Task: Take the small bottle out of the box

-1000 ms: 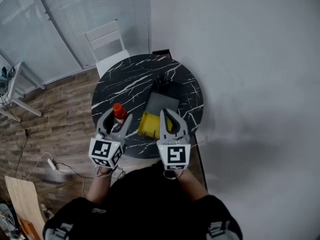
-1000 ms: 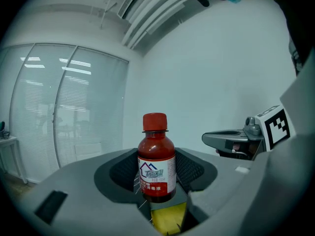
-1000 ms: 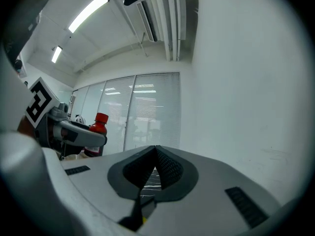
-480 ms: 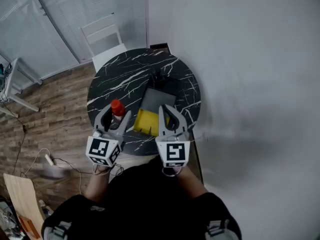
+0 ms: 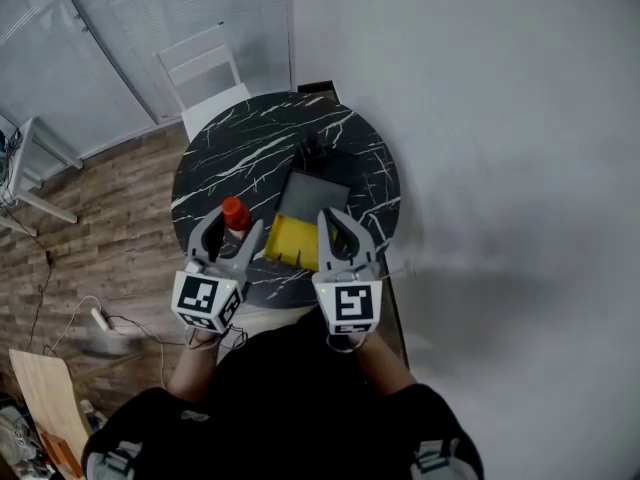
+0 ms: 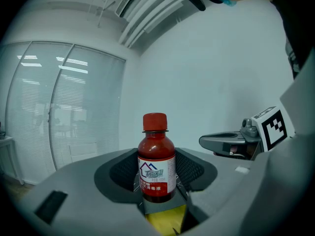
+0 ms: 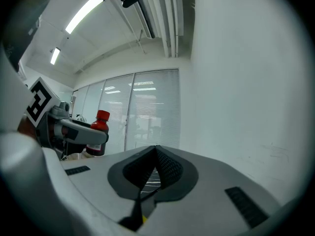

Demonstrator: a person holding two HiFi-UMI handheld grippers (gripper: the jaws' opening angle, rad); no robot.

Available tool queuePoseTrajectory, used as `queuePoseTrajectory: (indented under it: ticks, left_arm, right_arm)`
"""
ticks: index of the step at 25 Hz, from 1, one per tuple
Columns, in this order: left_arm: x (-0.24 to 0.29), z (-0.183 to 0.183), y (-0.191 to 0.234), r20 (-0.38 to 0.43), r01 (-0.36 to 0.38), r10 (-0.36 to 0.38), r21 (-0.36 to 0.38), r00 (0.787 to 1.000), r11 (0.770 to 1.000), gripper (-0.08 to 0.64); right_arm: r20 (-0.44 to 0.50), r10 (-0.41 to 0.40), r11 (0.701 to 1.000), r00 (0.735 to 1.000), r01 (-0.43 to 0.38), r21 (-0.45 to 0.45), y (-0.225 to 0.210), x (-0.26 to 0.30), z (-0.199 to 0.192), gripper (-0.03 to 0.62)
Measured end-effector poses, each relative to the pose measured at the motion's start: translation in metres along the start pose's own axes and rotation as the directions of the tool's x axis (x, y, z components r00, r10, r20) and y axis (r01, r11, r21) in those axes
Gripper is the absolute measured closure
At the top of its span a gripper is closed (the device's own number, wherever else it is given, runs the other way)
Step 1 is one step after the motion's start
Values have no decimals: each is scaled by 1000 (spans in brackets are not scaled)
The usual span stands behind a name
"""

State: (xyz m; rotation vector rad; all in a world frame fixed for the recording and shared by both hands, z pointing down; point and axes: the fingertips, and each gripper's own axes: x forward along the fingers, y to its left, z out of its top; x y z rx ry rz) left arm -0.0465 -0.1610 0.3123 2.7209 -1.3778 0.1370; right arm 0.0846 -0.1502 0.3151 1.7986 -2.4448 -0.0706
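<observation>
Small bottle point(image 6: 156, 159): dark red contents, red screw cap, white label with a house outline; upright, clamped at the body between the jaws of the left gripper point(image 5: 232, 230); out of the box, just to its left, over the near left part of the table

Left gripper: jaws closed on the bottle, pads pressing both sides below the shoulder, cap and neck clear above them

Right gripper point(image 7: 156, 151): jaws brought together at the tips, nothing between the pads; held level with the left gripper, near it and apart from it, over the near right corner of the box

Box point(image 5: 288, 245): yellow, lying on the table between the two grippers, grey flap point(image 5: 312, 200) extending from its far side

Table point(image 5: 230, 163): round, black top with white veining, set against a pale wall

Black item point(image 5: 320, 156): on the table beyond the grey flap, kind not determinable

Chair point(image 5: 205, 73): white, at the far side of the table, in front of windows with blinds

Floor point(image 5: 100, 218): wood-look planks, left of the table
</observation>
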Motion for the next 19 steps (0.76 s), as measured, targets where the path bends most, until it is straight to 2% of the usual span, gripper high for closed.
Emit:
queuePoseTrajectory:
  ticks: [19]
  left_arm:
    - [18, -3, -12, -26, 41, -41, 1, 999, 999, 340]
  right_arm:
    - [-26, -12, 1000, 1000, 12, 4, -21, 4, -9, 597]
